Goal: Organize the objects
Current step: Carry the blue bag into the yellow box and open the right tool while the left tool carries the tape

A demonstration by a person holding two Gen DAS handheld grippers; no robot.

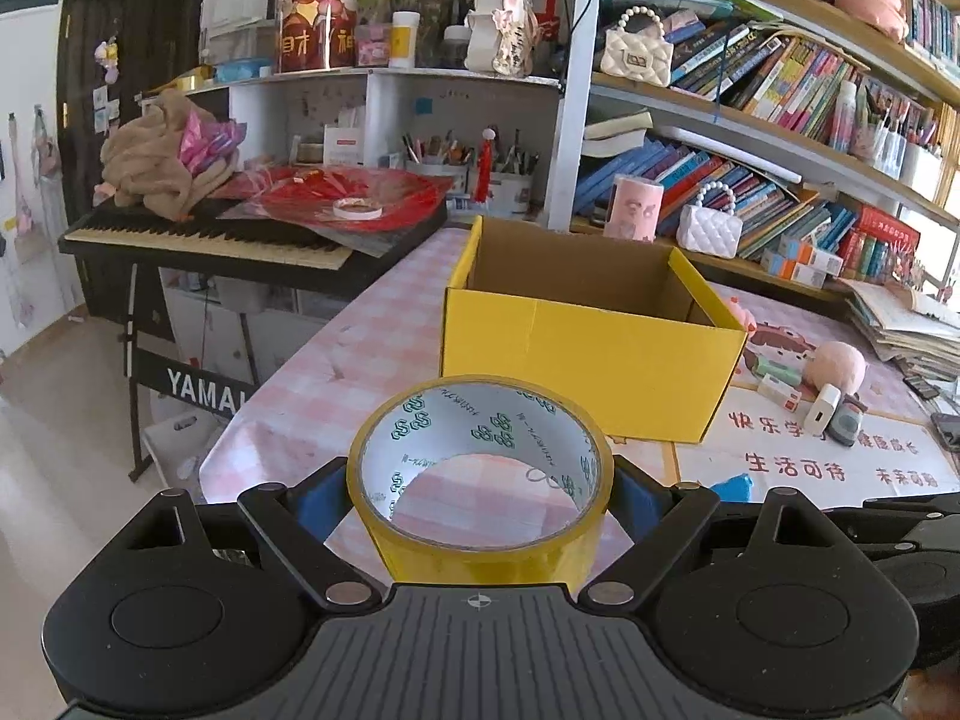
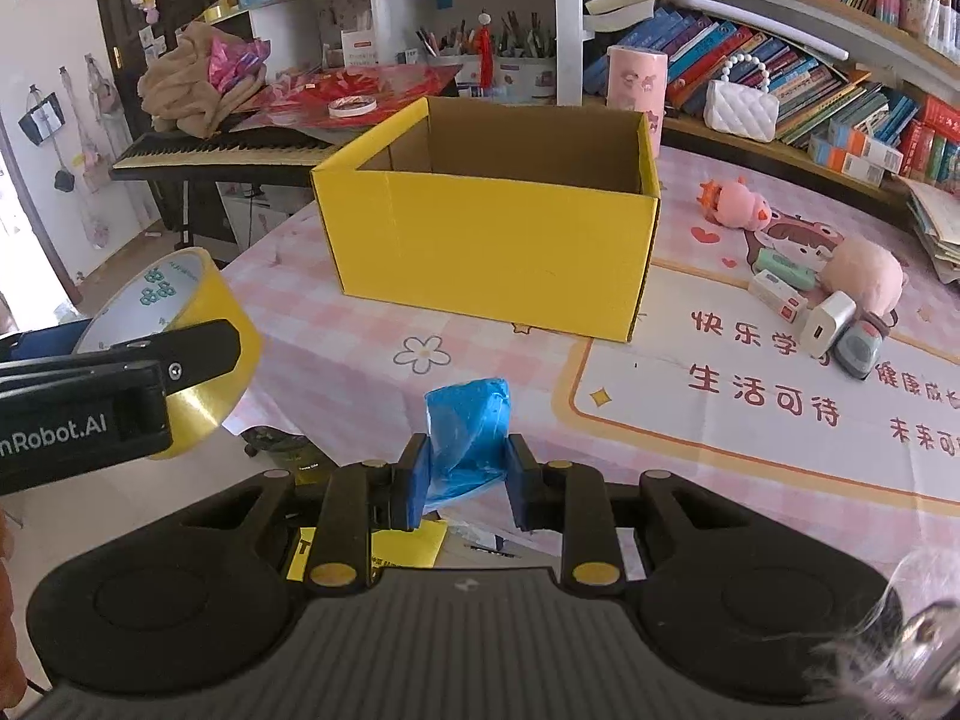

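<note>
The left gripper (image 1: 480,498) has its jaws pinching a wide roll of yellow packing tape with a white printed core (image 1: 480,480), one blue pad on each outer side, the roll's open hole facing up and forward. Straight ahead of these jaws stands the open yellow cardboard box (image 1: 591,324), its near wall just beyond the roll and its brown inside showing nothing. Left of the jaws the pink checked tabletop (image 1: 336,372) ends at an edge, with floor and a black electronic keyboard on a stand (image 1: 210,240) beyond.

The right gripper (image 2: 467,468) has its jaws closed on a crumpled blue plastic bag (image 2: 468,438), held upright between the pads, over the near edge of the tabletop. Ahead of these jaws a bare strip of checked cloth runs to the box's front wall. To the right and ahead lie a white power bank (image 2: 828,324), a round pink plush toy (image 2: 864,276) and small boxes, well apart from the jaws. At the left, the other gripper and its tape roll hang over the tabletop corner.
</note>
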